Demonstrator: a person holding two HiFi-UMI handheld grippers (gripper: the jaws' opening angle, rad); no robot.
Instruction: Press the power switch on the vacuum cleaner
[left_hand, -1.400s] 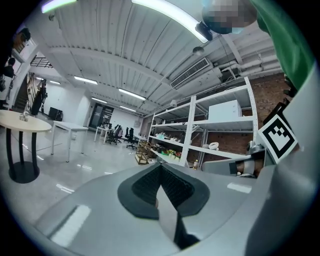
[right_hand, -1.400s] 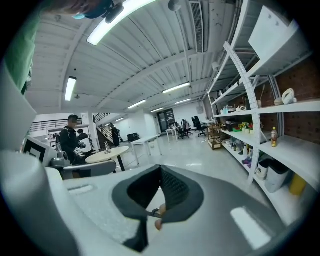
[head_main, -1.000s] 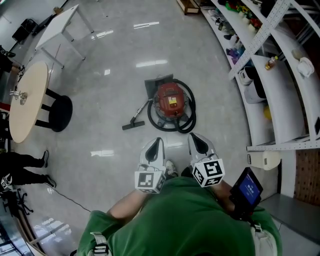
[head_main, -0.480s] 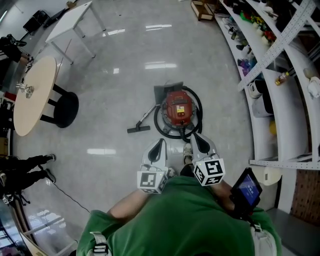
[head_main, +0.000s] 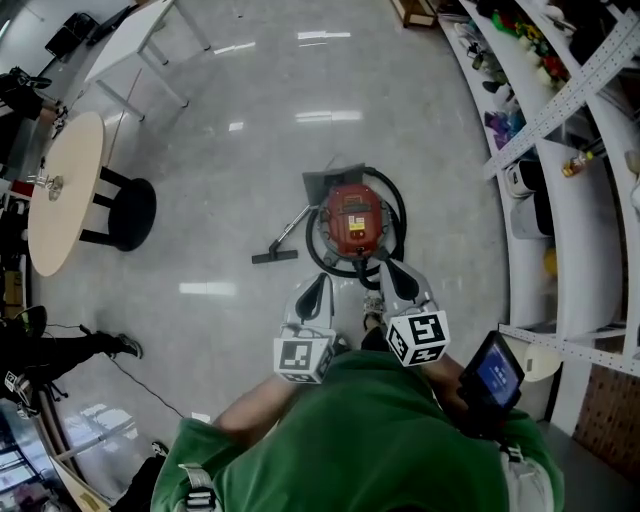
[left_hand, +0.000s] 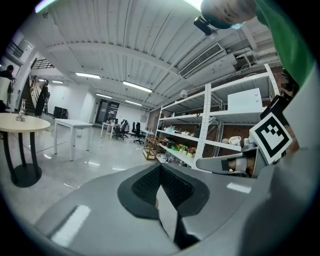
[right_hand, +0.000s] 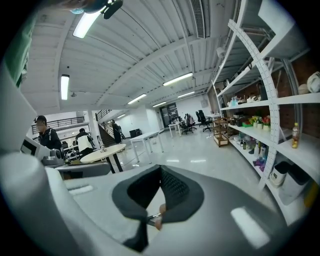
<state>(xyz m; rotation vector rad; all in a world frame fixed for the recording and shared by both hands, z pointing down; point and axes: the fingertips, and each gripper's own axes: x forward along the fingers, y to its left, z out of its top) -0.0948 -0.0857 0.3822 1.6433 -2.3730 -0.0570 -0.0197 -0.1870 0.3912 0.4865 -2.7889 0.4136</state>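
In the head view the red vacuum cleaner (head_main: 352, 219) stands on the glossy floor, ringed by its black hose (head_main: 316, 243). Its floor nozzle (head_main: 272, 256) lies to the left. My right gripper (head_main: 390, 268) points at the vacuum's near edge, its tips over the hose. My left gripper (head_main: 316, 283) hangs beside it, a little nearer me and left of the vacuum. Both are shut with nothing held. The left gripper view shows its jaws (left_hand: 160, 167) pressed together, aimed level at the room. The right gripper view shows the same (right_hand: 160, 170). Neither gripper view shows the vacuum, and no switch is discernible.
A round wooden table (head_main: 60, 190) and a black stool (head_main: 130, 213) stand at the left, a white table (head_main: 150, 40) farther back. White shelving (head_main: 570, 150) with goods runs along the right. A person's legs (head_main: 70, 350) show at the left edge. A grey flat panel (head_main: 325, 183) lies behind the vacuum.
I have come closer to the vacuum; it now sits just ahead of the right gripper's tips. Both grippers stayed shut and side by side.
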